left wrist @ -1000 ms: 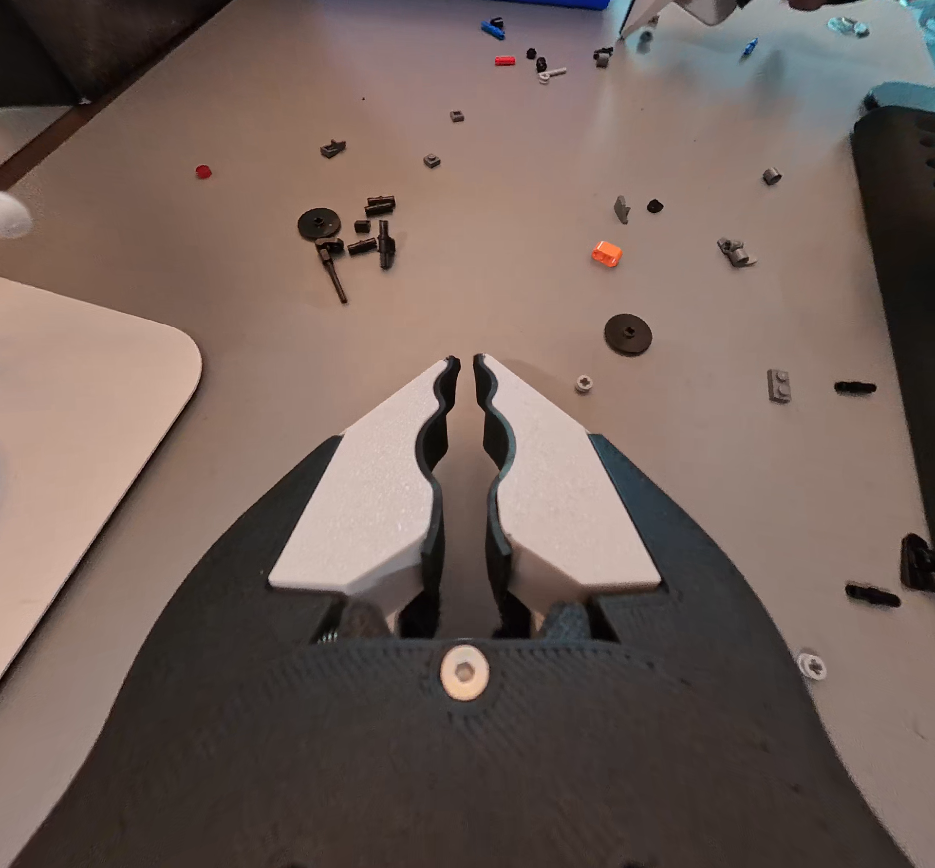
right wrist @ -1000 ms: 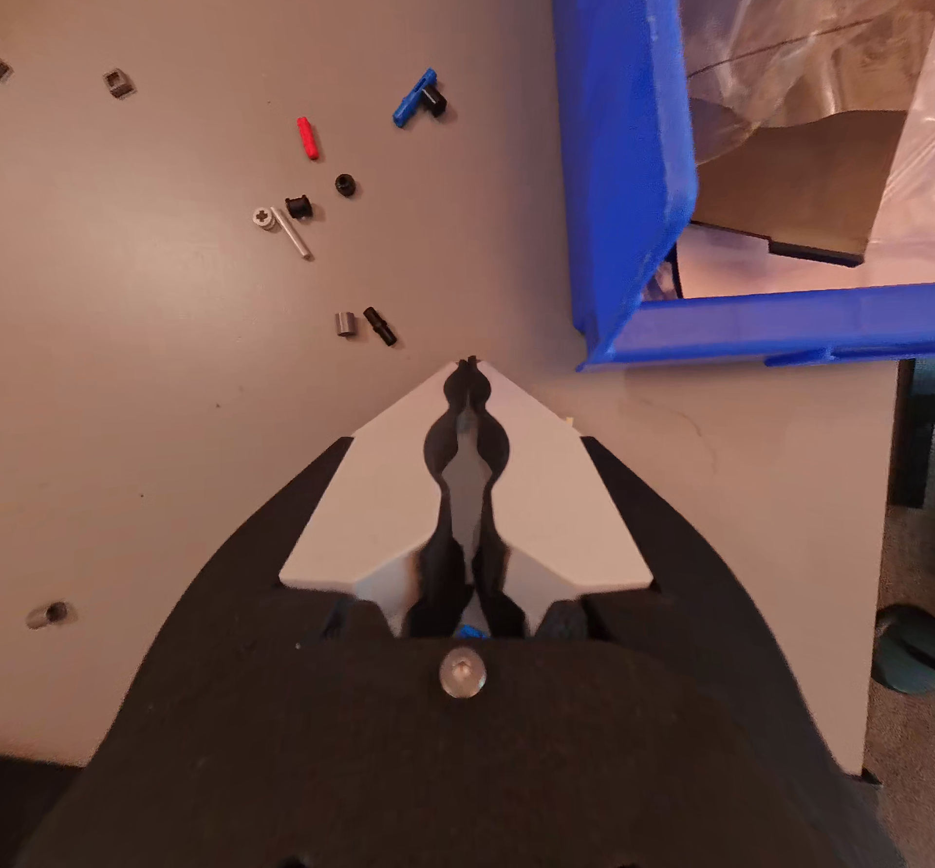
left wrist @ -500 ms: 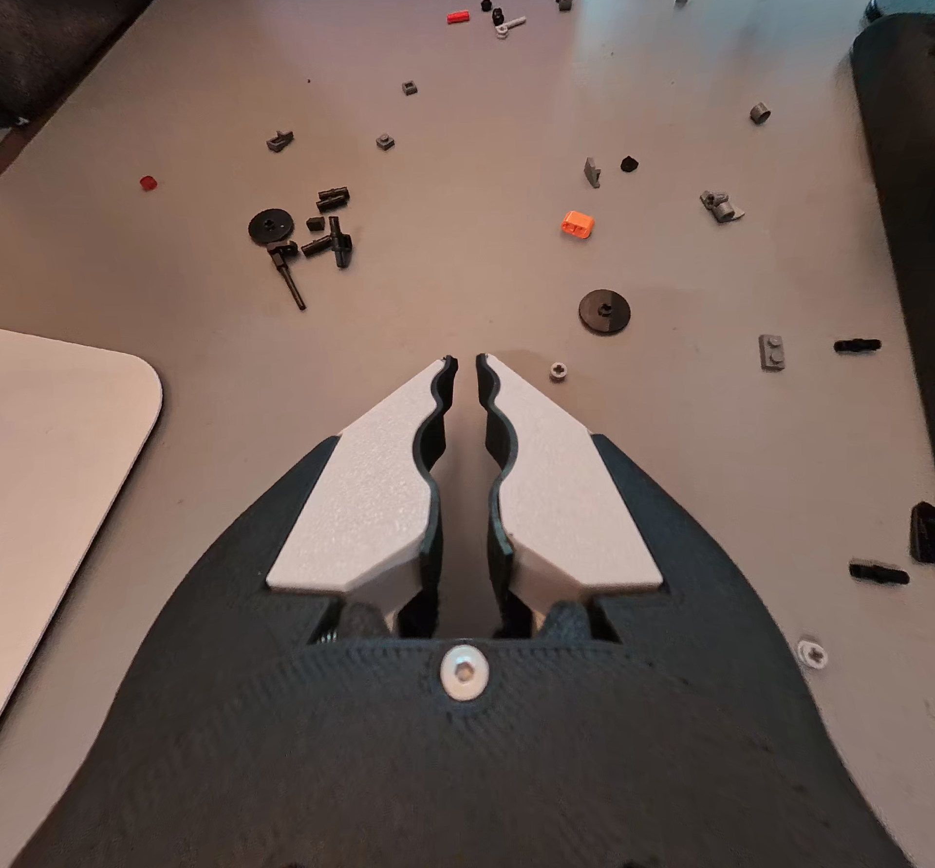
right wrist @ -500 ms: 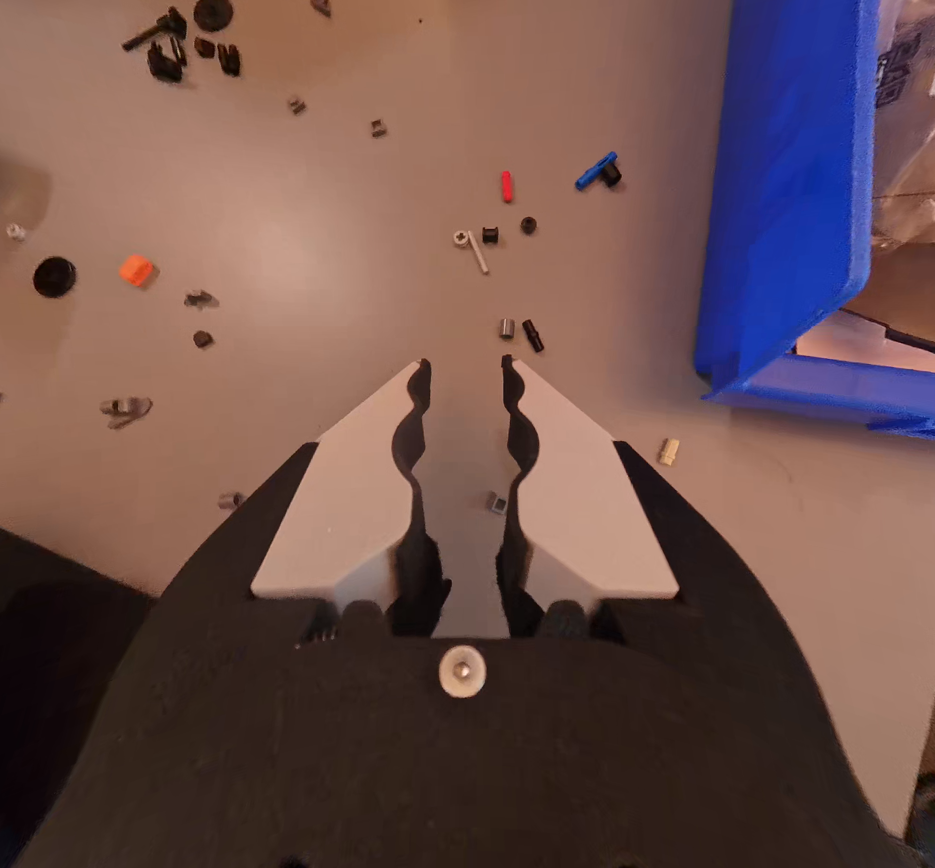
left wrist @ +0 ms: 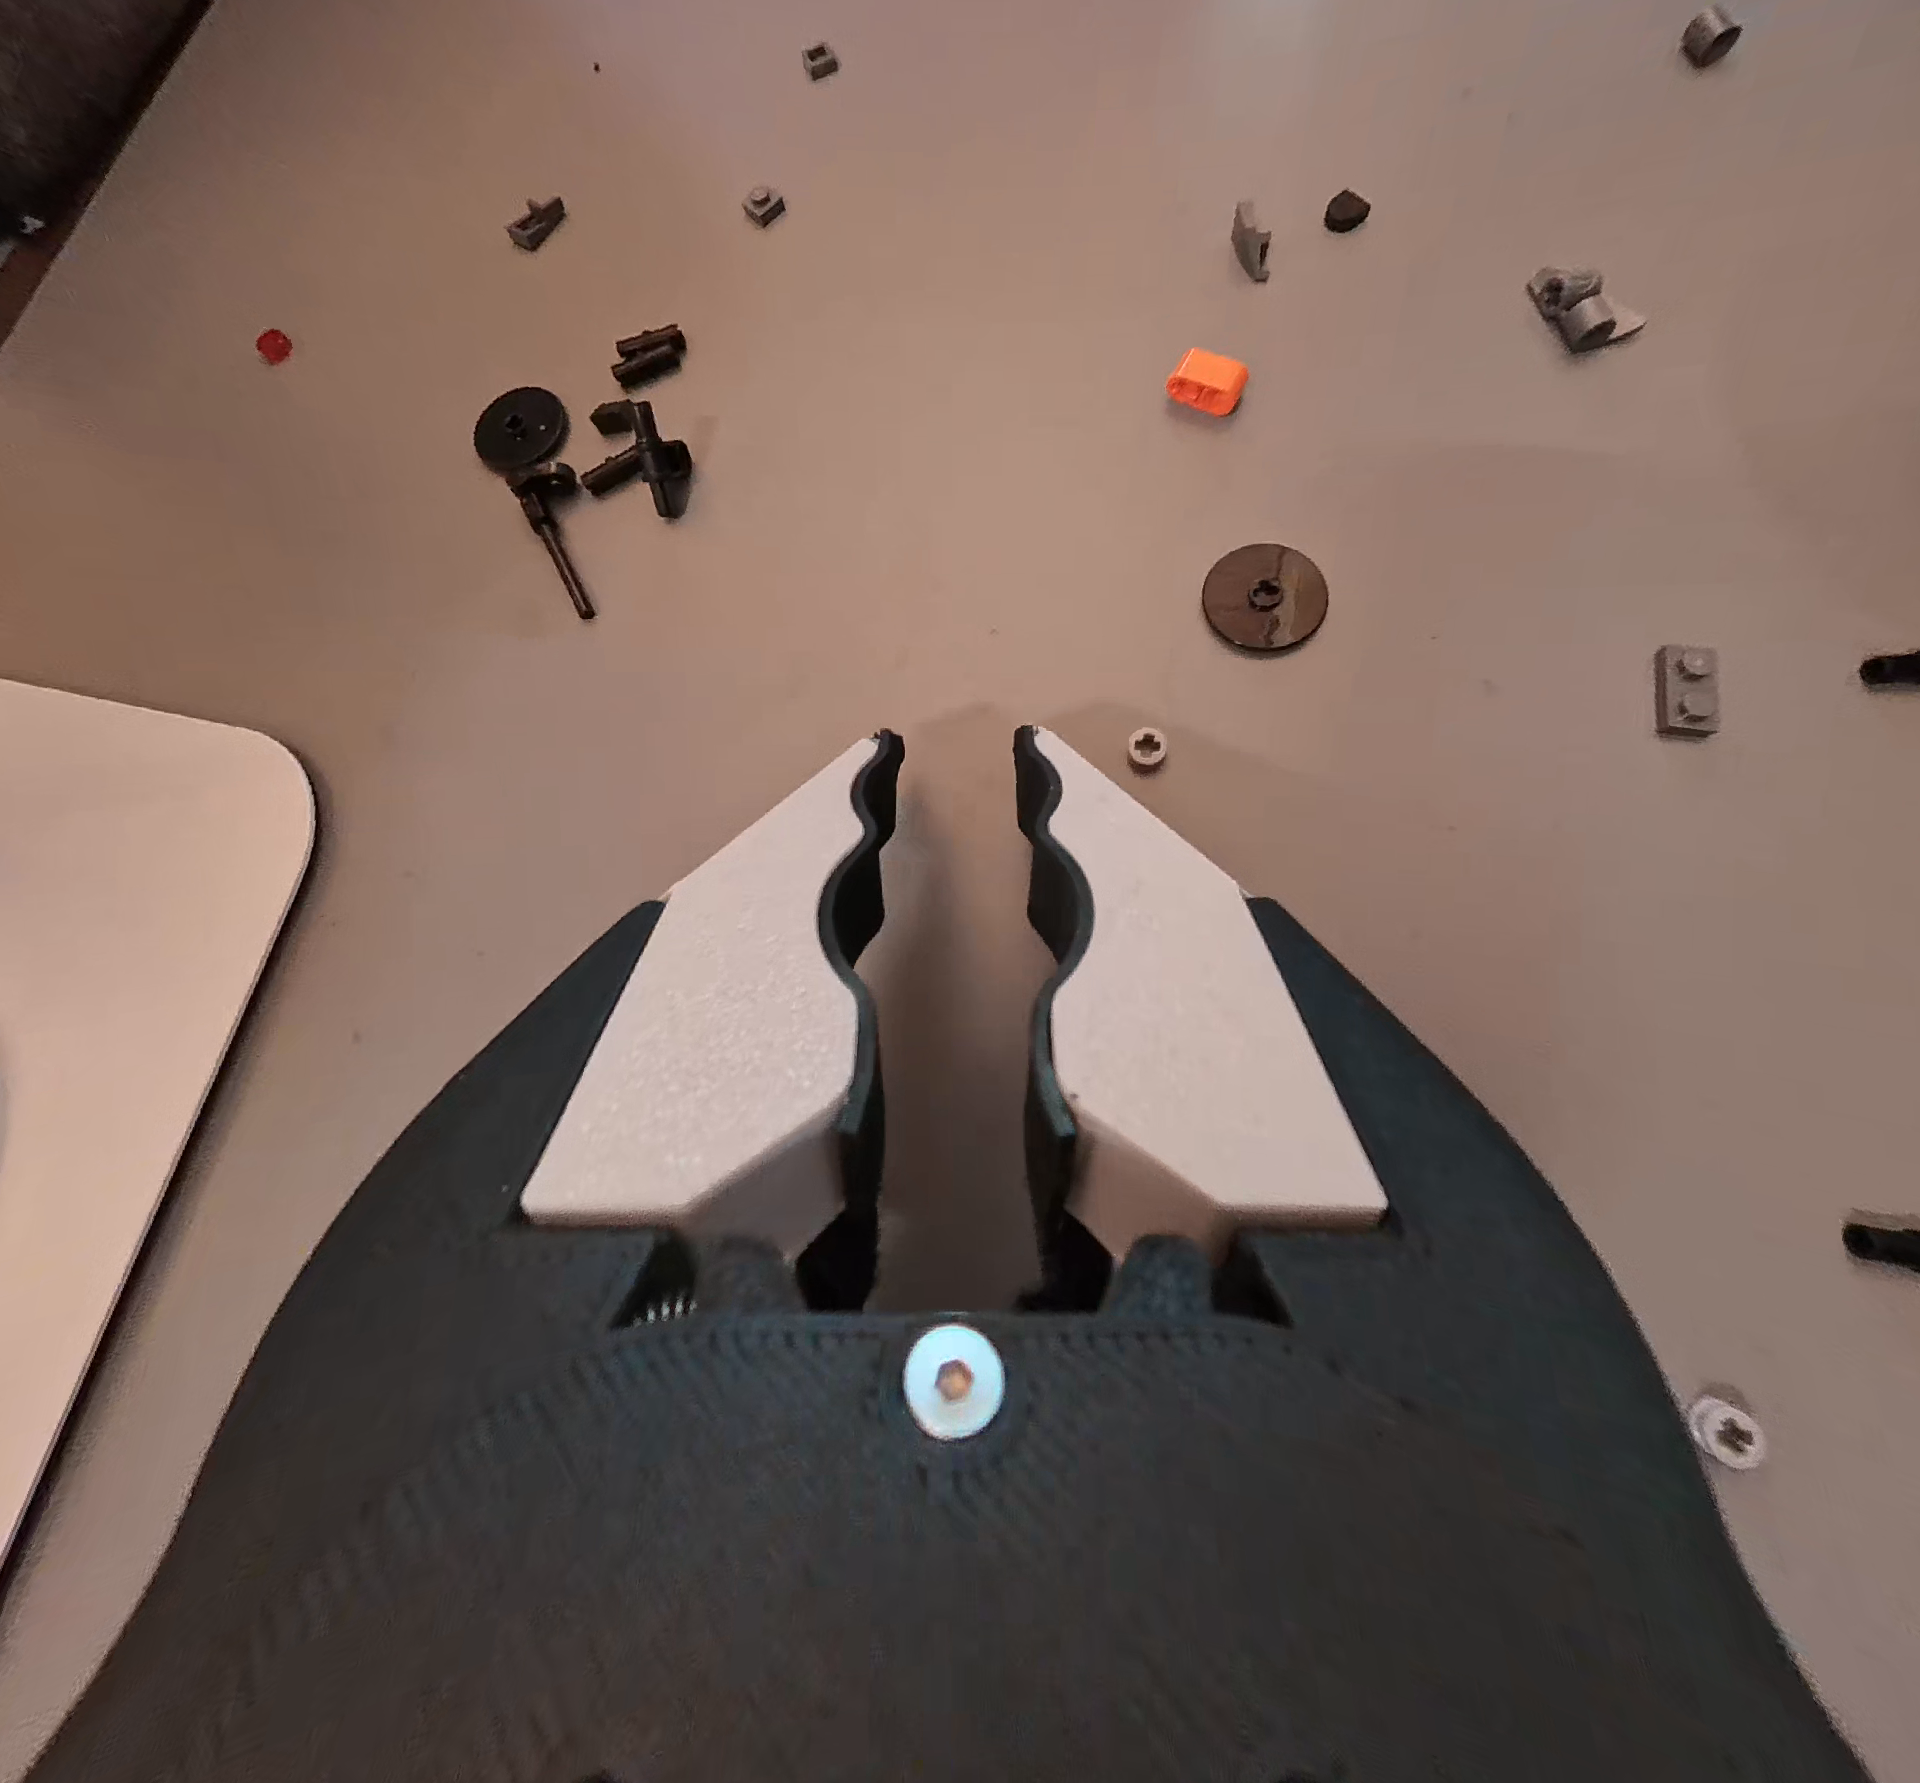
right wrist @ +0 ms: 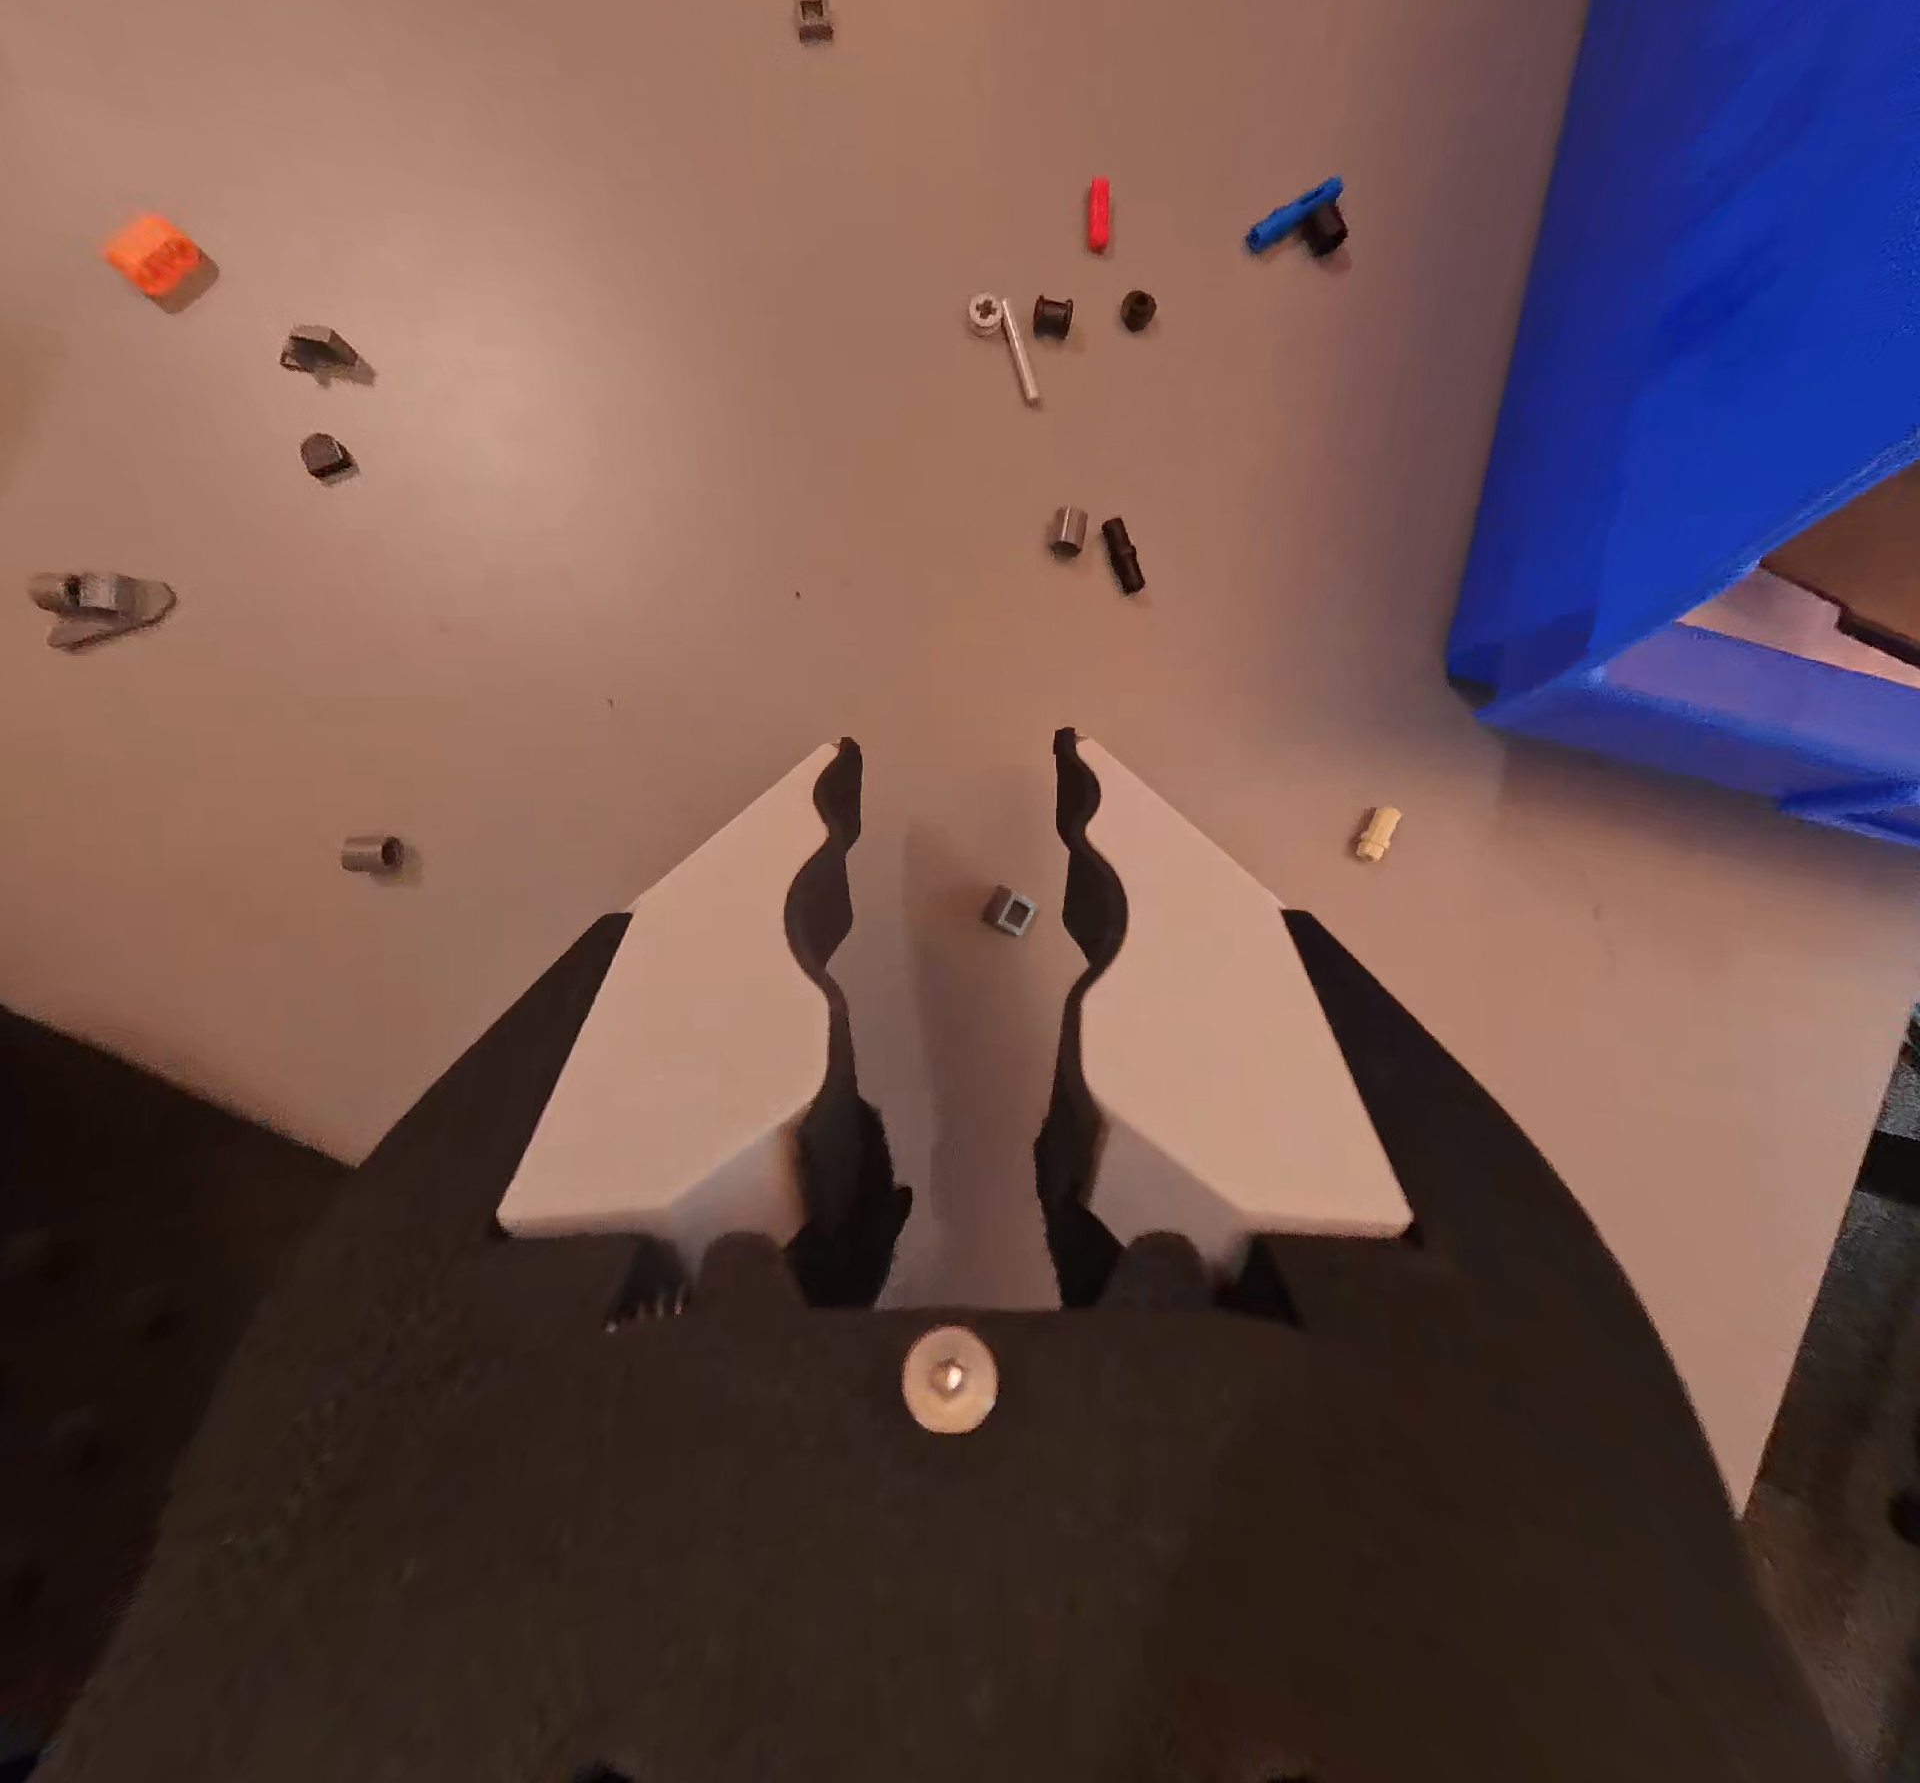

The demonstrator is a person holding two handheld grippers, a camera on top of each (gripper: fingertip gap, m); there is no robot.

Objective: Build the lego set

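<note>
The right gripper (right wrist: 954, 741) hangs wide apart and empty over a tiny grey square piece (right wrist: 1010, 908), likely to grab it, while the left gripper (left wrist: 956, 741) waits empty, a little apart, above loose lego bits like the orange piece (left wrist: 1205, 383).

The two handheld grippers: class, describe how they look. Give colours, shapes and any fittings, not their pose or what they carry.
The left gripper and the right gripper look alike. Each has a broad black body with a ridged, printed texture. Two pale grey wedge-shaped fingers taper to a point. Their inner faces carry wavy black pads. A silver hex screw sits centred on the body. No cables, sleeves or markings show.
</note>
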